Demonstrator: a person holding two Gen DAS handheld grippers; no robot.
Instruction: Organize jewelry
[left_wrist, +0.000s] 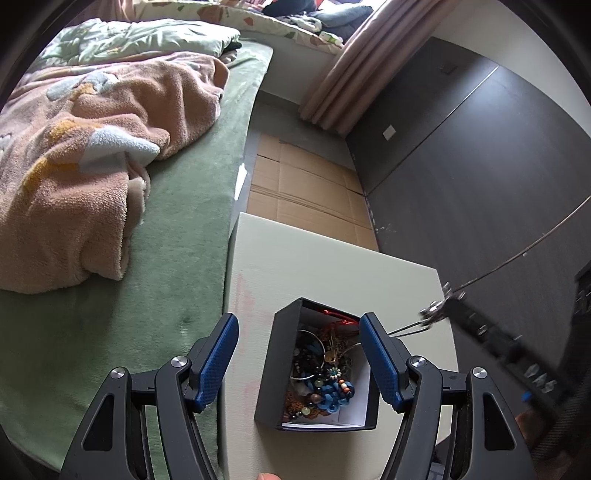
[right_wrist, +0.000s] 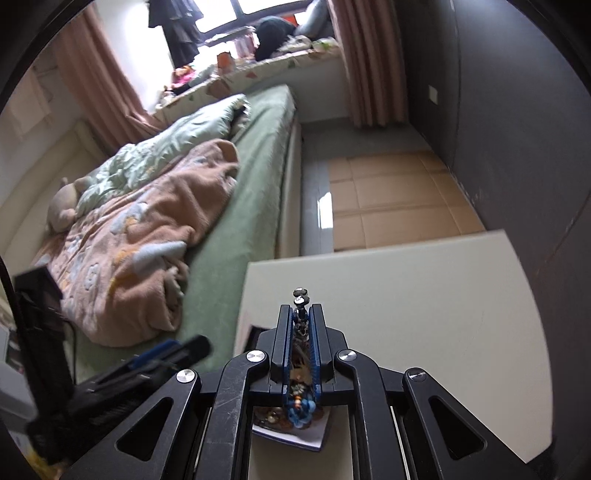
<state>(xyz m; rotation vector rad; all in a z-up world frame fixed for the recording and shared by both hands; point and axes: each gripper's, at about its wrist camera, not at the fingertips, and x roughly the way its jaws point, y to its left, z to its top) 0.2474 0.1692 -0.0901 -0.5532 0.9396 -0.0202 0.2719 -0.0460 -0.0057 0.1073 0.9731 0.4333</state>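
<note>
Left wrist view: left gripper hangs wide open astride the black cardboard box of tangled bead jewelry on the cream tabletop. Right gripper pinches a small metal trinket, jaws nearly closed.

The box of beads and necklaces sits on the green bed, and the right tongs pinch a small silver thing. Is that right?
Not quite. The box sits on the white table beside the bed, as the left wrist view shows. The right tongs do pinch a small silver thing.
</note>
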